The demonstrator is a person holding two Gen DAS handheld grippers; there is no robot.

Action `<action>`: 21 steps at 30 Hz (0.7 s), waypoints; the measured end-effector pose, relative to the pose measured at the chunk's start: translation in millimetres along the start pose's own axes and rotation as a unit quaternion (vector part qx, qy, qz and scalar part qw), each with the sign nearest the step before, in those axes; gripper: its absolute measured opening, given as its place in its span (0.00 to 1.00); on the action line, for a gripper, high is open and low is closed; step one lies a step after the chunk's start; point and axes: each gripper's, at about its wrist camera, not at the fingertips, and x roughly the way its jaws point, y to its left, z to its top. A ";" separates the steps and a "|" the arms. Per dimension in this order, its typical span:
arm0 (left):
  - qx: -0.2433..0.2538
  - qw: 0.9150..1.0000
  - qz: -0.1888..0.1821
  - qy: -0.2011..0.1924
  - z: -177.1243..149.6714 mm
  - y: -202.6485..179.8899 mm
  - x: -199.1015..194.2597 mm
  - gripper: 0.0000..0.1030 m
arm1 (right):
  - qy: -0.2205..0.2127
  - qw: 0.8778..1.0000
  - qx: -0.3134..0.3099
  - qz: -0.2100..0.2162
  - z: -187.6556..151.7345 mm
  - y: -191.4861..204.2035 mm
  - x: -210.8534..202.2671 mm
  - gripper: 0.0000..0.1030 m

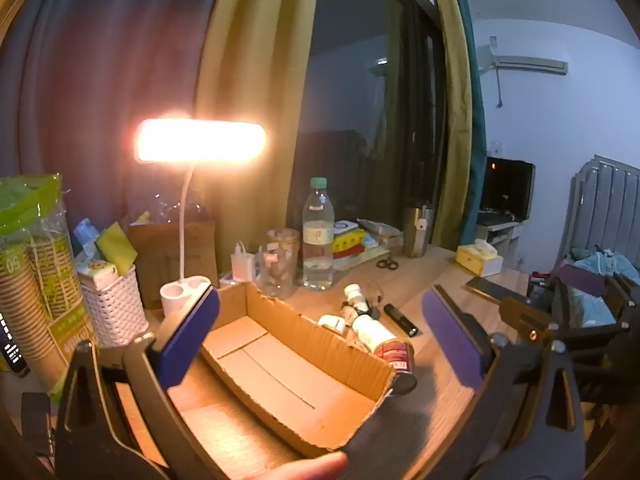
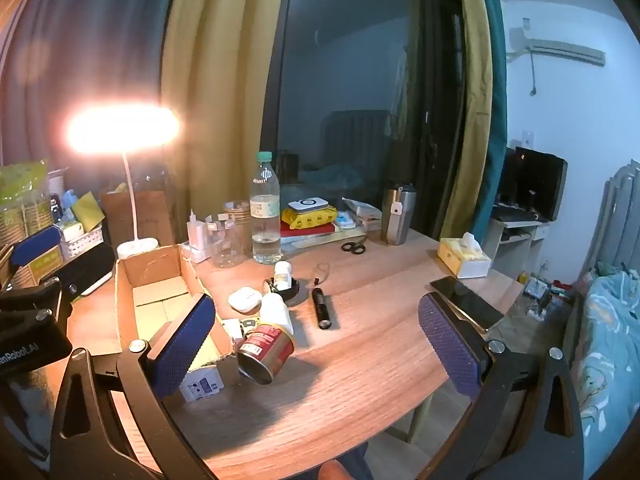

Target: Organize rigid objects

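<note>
An open, empty cardboard box [image 1: 304, 330] lies on the wooden desk [image 2: 360, 360]. To its right lies a cluster: a red can [image 2: 266, 350] on its side, a white bottle [image 2: 276, 312], a white earbud case [image 2: 244, 299], a black flashlight [image 2: 321, 307], a small white bottle [image 2: 283, 274] standing in a black dish, and a small white carton [image 2: 202, 386]. My left gripper [image 1: 320, 338] hovers open over the box, holding nothing. My right gripper [image 2: 316, 344] hovers open above the desk, with the red can [image 1: 394, 354] just inside its left finger.
A lit desk lamp [image 2: 124, 128], a water bottle [image 2: 265, 216], clear jars, scissors [image 2: 354, 247], a steel tumbler [image 2: 396, 216] and a tissue box [image 2: 464, 258] stand toward the back. A phone [image 2: 466, 302] lies near the desk's right edge. A white basket [image 1: 114, 304] and paper cups stand at the left.
</note>
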 end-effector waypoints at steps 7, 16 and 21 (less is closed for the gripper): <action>0.002 1.000 -0.010 0.011 1.1 -2.2 -2.9 0.99 | 0.004 1.000 -0.003 -0.002 0.7 -0.3 -0.1 1.00; 0.003 0.999 -0.015 0.033 -5.5 -0.6 11.7 0.99 | 0.004 1.000 -0.002 0.000 0.9 0.0 0.7 1.00; 0.001 0.999 -0.014 0.036 -5.4 -0.4 12.4 0.99 | 0.004 1.000 -0.004 -0.001 0.7 0.2 1.3 1.00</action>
